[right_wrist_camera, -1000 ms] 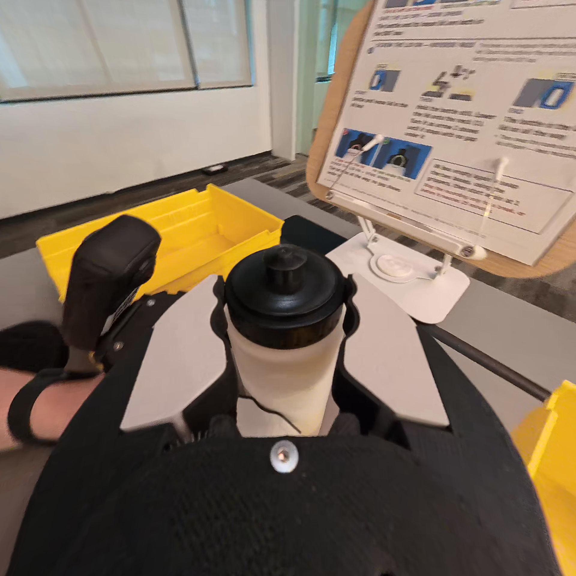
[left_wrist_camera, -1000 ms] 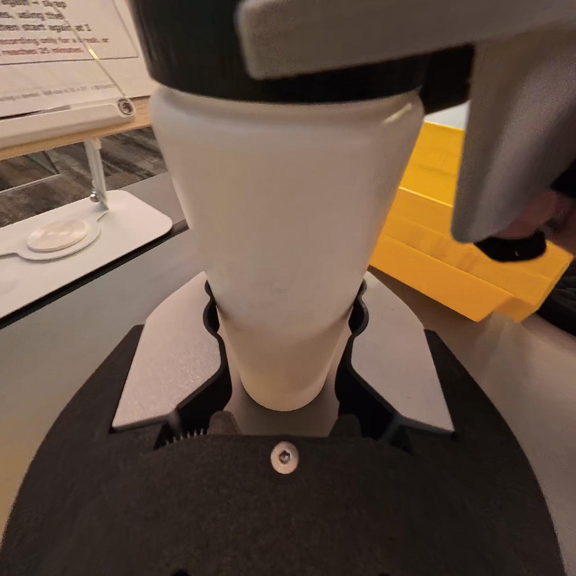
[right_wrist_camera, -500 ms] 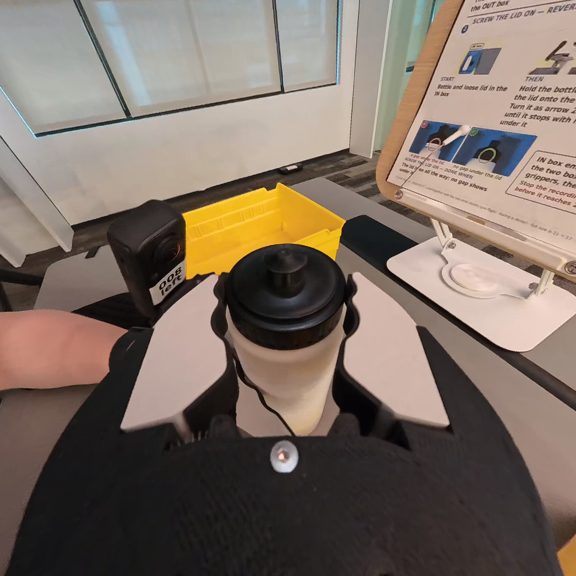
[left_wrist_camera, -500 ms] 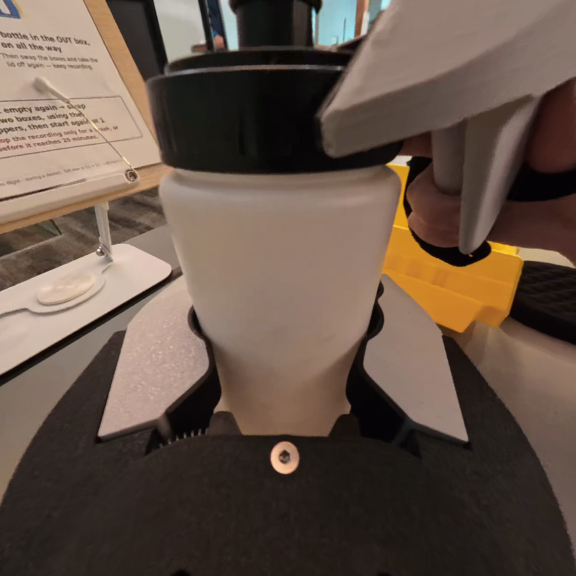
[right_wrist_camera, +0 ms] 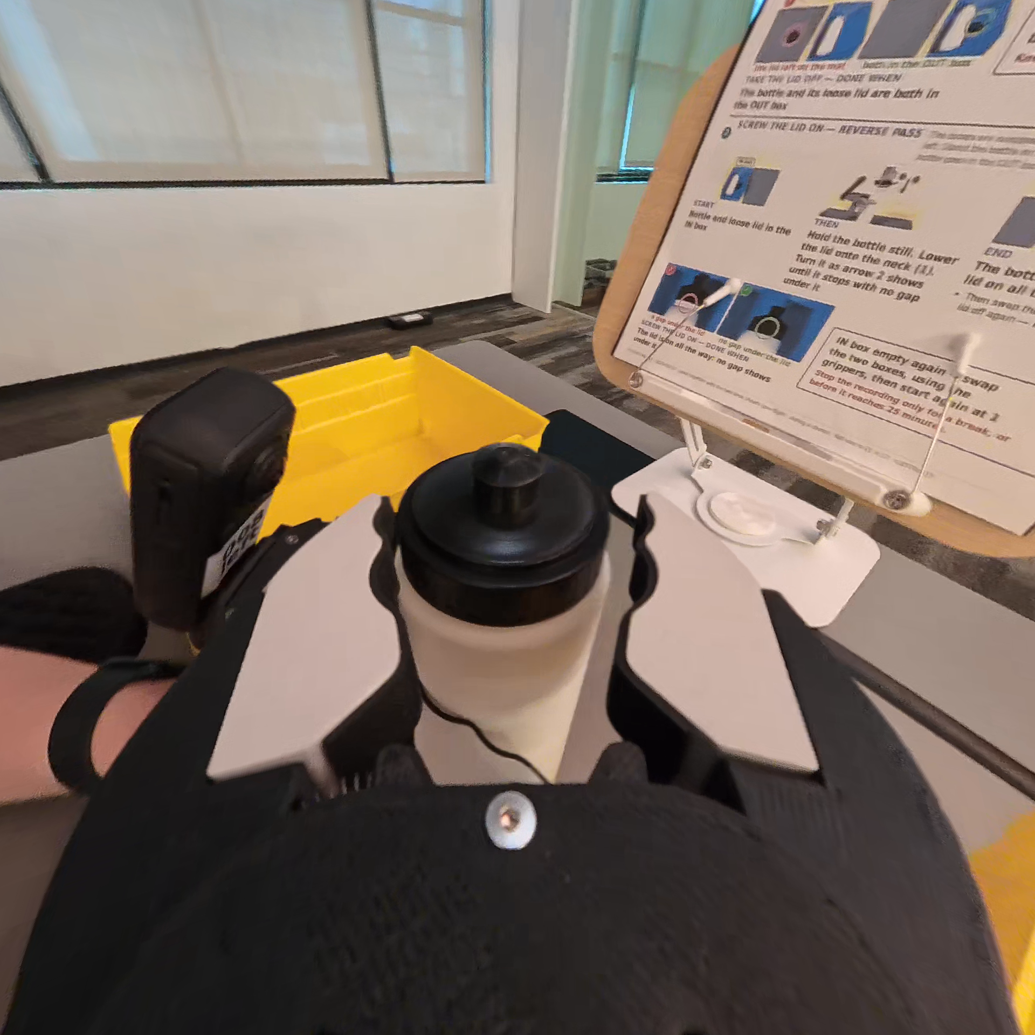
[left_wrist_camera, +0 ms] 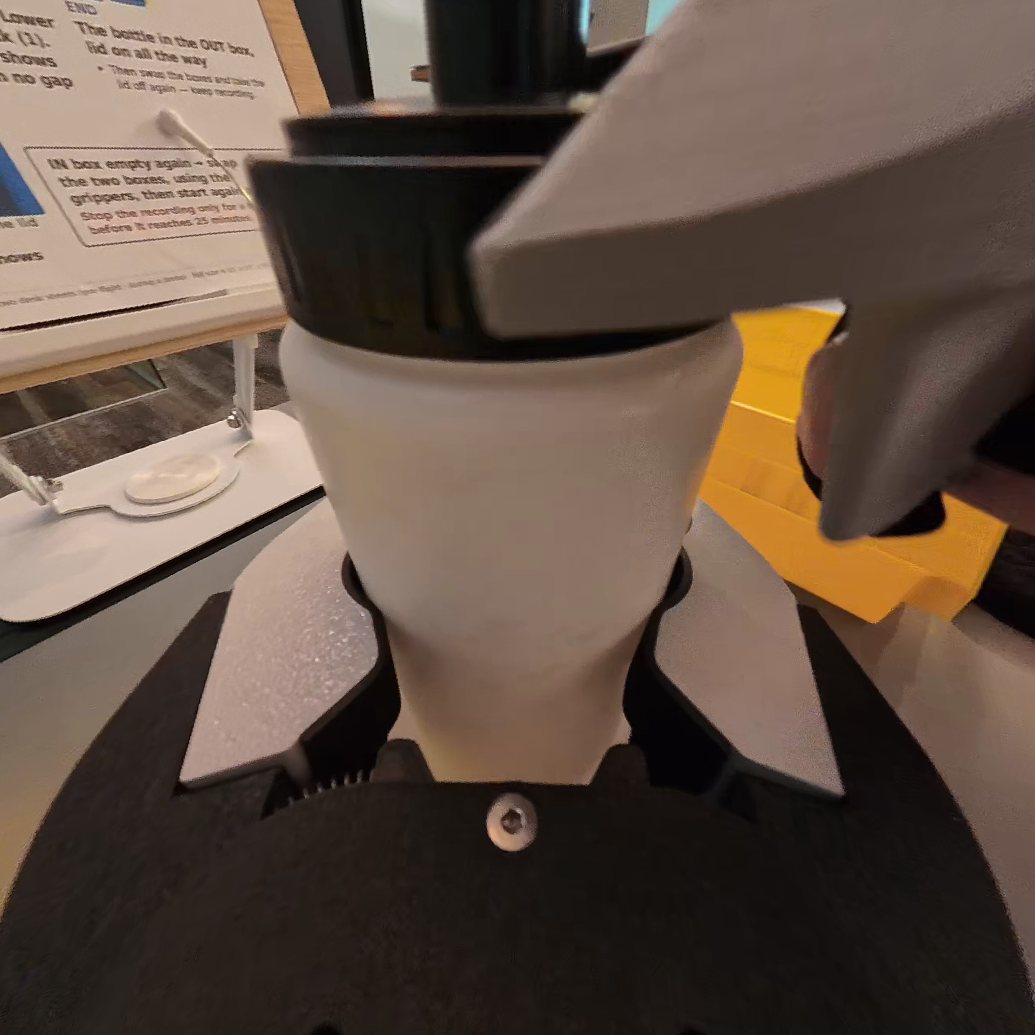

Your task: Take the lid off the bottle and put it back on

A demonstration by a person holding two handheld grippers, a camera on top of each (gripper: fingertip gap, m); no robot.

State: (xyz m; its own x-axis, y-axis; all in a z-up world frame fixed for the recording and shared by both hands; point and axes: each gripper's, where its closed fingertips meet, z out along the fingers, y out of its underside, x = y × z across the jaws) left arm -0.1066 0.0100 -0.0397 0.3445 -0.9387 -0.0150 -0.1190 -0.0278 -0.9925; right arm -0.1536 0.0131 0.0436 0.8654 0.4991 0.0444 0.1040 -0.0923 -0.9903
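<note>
**Bottle gripped at the body, lid still seated, right tongs loose around it**

We see the white bottle [left_wrist_camera: 504, 504] standing upright between our left tongs [left_wrist_camera: 512, 605], whose grey pads press against its lower body on both sides, so these tongs are clenched on the bottle. The black lid [left_wrist_camera: 369, 252] sits on the bottle's neck, its lower edge meeting the white shoulder; the view is too blurred there for us to tell whether any gap remains.

From the right wrist view, the right tongs [right_wrist_camera: 512, 560] stand to either side of the lid [right_wrist_camera: 498, 537]. The left pad lies close against the lid, while a clear gap shows between the lid and the right pad, so we read these tongs as released rather than gripping. The bottle [right_wrist_camera: 498, 683] drops away below the lid, towards the grey table [right_wrist_camera: 924, 661].

In the left wrist view, one grey finger of the right tongs [left_wrist_camera: 756, 213] crosses in front of the lid at upper right.

Behind the bottle we see a yellow bin [right_wrist_camera: 392, 414], and to the right an instruction sheet on a wooden board [right_wrist_camera: 829, 224] propped on a white stand [right_wrist_camera: 784, 560]. A black camera [right_wrist_camera: 207, 487] rides on the left tongs' body, with a hand [right_wrist_camera: 56, 722] beneath it.
</note>
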